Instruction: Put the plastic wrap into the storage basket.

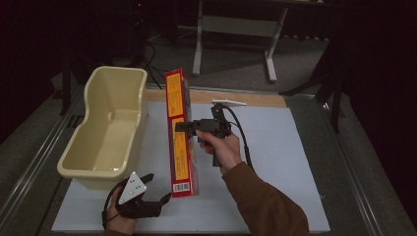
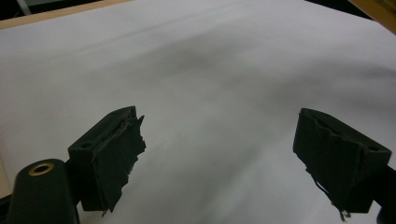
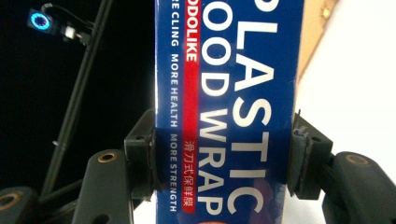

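— What's going on with the box?

— The right tool [image 1: 183,127] is gripping the plastic wrap box [image 1: 180,132] across its narrow faces, jaws clamped on both sides. It's holding the box lengthwise just ahead of the person's hand, apparently lifted off the white surface [image 1: 275,162].

— And the other one?

— The left tool [image 1: 158,188] is resting low, near the box's closer end, jaws spread wide with nothing between them.

— So which step is this?

— I'd say it's carrying. The cream bin [image 1: 105,129] is sitting just beyond the box, on the far side from the right tool.

— Next?

— Probably swinging it over the bin's rim and tilting it so that long box fits inside.
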`<act>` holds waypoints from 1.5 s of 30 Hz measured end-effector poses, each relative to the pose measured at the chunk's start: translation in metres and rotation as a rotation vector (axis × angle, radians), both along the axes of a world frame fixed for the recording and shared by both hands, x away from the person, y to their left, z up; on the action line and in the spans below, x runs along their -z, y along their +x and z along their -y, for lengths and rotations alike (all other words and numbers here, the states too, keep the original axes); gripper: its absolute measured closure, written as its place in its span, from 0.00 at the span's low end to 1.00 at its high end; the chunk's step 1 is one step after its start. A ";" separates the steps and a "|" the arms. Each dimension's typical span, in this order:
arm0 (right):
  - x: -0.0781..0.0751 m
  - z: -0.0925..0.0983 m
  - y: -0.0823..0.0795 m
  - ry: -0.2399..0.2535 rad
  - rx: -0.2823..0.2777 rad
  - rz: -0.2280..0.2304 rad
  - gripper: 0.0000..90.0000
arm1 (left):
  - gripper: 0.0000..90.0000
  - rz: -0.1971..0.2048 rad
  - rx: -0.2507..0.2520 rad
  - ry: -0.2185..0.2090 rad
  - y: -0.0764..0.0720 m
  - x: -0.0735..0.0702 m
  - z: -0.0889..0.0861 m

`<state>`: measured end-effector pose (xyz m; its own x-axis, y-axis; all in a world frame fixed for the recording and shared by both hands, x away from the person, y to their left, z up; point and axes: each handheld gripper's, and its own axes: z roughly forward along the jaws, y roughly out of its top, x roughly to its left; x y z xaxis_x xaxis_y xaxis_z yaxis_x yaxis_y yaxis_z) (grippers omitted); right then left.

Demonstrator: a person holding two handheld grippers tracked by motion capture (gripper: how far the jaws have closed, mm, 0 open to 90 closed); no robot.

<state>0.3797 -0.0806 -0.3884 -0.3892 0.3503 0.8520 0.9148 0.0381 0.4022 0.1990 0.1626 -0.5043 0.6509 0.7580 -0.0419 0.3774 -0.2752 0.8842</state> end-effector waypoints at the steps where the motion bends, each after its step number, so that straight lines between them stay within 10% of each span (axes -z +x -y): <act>1: 0.000 -0.002 0.001 0.010 0.005 -0.009 0.44 | 0.17 0.000 0.000 -0.001 0.000 0.000 0.000; 45: -0.008 -0.083 0.036 0.151 0.083 -0.101 0.44 | 0.17 0.002 -0.013 -0.012 -0.006 0.002 0.002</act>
